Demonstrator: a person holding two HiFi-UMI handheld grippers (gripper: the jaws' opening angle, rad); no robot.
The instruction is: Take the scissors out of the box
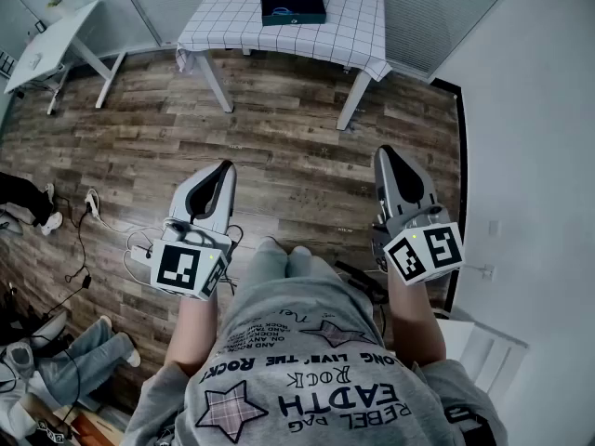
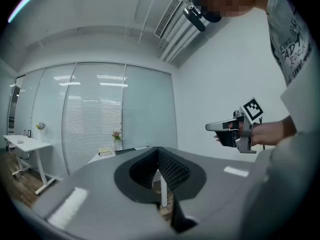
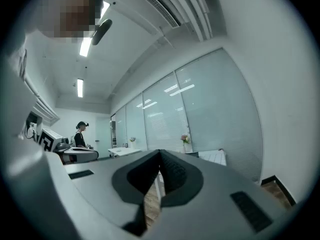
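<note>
A dark box (image 1: 293,2) lies on the table with the checked cloth (image 1: 358,26) at the far side of the room. No scissors show in any view. My left gripper (image 1: 226,166) and right gripper (image 1: 382,152) are held level over the wooden floor, well short of that table. Both are shut with nothing between the jaws. In the left gripper view the jaws (image 2: 158,150) meet at their tips, with the box (image 2: 125,151) small and far behind them and the right gripper (image 2: 224,127) at the right. The right gripper's jaws (image 3: 160,154) also meet, with the table (image 3: 212,156) far behind them.
A white desk (image 1: 54,37) stands at the far left. Cables (image 1: 85,223) and bags lie on the floor to the left. A white wall (image 1: 530,110) runs along the right. Another person (image 3: 80,134) stands far off by the glass partitions.
</note>
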